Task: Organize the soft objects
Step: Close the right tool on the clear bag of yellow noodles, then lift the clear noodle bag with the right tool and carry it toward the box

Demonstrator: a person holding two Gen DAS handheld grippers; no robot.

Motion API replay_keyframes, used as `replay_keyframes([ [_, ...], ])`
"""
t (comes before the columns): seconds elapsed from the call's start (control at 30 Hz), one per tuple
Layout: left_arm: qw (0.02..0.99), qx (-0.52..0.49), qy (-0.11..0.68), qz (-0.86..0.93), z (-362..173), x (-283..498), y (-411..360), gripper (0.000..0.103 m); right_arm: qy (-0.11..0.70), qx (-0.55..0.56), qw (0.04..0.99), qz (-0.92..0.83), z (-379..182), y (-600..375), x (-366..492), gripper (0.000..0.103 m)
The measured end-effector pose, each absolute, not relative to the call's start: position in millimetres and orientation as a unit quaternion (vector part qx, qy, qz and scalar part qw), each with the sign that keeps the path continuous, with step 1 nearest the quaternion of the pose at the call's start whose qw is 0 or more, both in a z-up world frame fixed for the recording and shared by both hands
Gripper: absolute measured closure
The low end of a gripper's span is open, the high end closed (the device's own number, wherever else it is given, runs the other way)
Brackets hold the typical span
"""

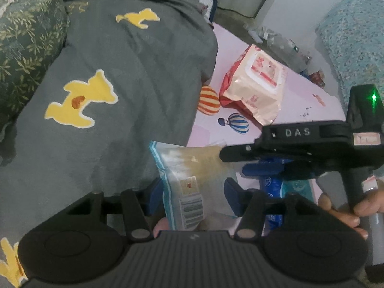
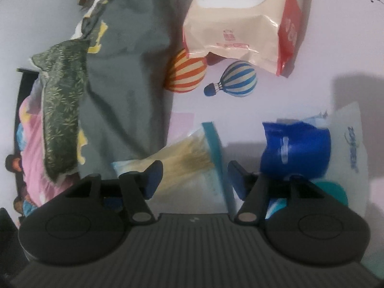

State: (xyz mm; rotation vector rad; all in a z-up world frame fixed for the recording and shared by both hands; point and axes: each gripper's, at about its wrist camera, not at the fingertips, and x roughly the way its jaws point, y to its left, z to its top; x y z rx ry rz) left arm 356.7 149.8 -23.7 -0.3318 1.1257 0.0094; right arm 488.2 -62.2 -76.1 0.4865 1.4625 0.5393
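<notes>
In the left wrist view the left hand-held gripper [image 1: 192, 193] has its blue pads spread wide, one on each side of a clear pouch of beige sticks [image 1: 189, 182] that stands between them; neither pad visibly presses it. At 3 o'clock the right hand-held gripper [image 1: 242, 165] crosses the frame, held by a hand [image 1: 348, 212] at the lower right, with a green light glowing on its body. Its fingers are seen side-on there, so only its own camera settles their state.

In the right wrist view, those jaws stand open with nothing between them, the pouch [image 2: 192, 160] lying just ahead toward 11 o'clock and a blue plastic pack [image 2: 296, 150] at 1 o'clock, resting on a white bag with blue lettering [image 2: 352, 153].

Farther out, the pink bed sheet [image 1: 295, 96] carries printed hot-air balloons. A red-and-cream wipes pack [image 1: 254, 81] lies at 1 o'clock in the left view. The grey blanket with yellow bear patches [image 1: 115, 76] fills 10 to 12 o'clock, touching the pouch's edge, with a green leaf-print pillow [image 1: 26, 36] beyond it at 10 o'clock.
</notes>
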Motion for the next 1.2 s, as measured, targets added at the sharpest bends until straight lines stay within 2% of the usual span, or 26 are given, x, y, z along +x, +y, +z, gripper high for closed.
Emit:
replay_keyframes([
  [0.23, 0.819, -0.167, 0.549, 0.009, -42.3, 369.5, 150.7, 0.046, 0.647, 0.204, 0.694, 0.24, -79.4, -41.9, 495.1, 0.028],
  [0.4, 0.813, -0.18, 0.553, 0.011, -48.7, 373.0, 152.1, 0.047, 0.65, 0.186, 0.697, 0.24, -78.6, -30.8, 498.8, 0.023],
  [0.67, 0.817, -0.187, 0.545, -0.001, -37.1, 369.8, 147.5, 0.067, 0.646, 0.198, 0.692, 0.254, -78.4, -34.1, 497.5, 0.025],
  [0.9, 0.825, -0.214, 0.522, -0.013, -2.5, 351.6, 147.1, 0.067, 0.635, 0.253, 0.672, 0.285, -65.6, -51.3, 501.0, 0.029],
  [1.2, 0.839, -0.266, 0.472, -0.047, 43.6, 281.7, 141.7, 0.067, 0.606, 0.256, 0.667, 0.351, 1.2, -75.5, 468.9, 0.029],
])
